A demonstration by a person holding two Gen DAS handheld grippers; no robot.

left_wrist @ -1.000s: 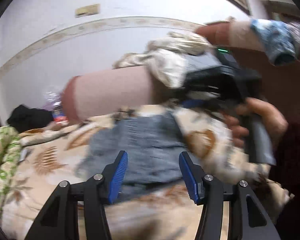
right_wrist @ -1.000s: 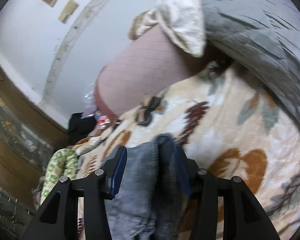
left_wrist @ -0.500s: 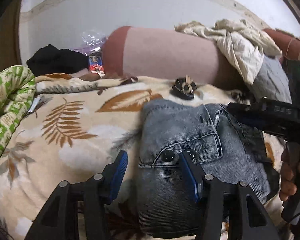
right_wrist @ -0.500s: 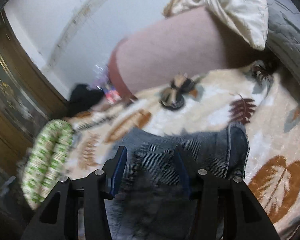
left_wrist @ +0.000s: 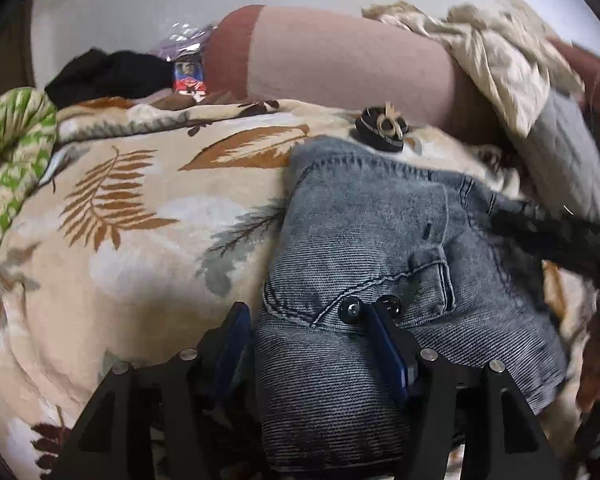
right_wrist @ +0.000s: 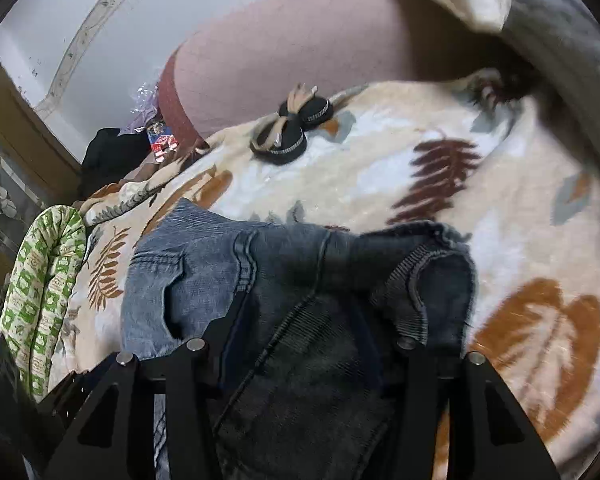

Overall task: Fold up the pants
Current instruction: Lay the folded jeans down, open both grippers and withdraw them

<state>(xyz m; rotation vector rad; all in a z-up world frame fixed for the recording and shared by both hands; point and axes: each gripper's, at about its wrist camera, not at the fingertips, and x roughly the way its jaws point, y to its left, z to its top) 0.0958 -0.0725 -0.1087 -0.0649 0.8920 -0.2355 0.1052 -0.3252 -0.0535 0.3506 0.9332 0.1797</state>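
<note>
The blue denim pants [left_wrist: 364,248] lie folded in a compact bundle on a leaf-patterned blanket [left_wrist: 132,216]. My left gripper [left_wrist: 306,340] stands wide apart around the bundle's near left edge, the denim bulging between the blue pads [left_wrist: 384,344]. In the right wrist view the pants [right_wrist: 300,280] fill the lower middle, and my right gripper [right_wrist: 300,332] has thick denim folds between its wide-set fingers. The right gripper's black body [left_wrist: 556,240] shows at the left view's right edge.
A pink bolster pillow [left_wrist: 340,60] lies along the back wall, with cream cloth [left_wrist: 500,52] and a grey quilt [left_wrist: 564,160] at the right. A black bow hair clip [left_wrist: 384,128] sits just beyond the pants. A green patterned cloth [left_wrist: 12,152] lies left, with black clothing [left_wrist: 108,72].
Both grippers came down from a raised position onto the bed with the pants. The bundle now rests flat on the blanket. The cameras have moved closer to it.
</note>
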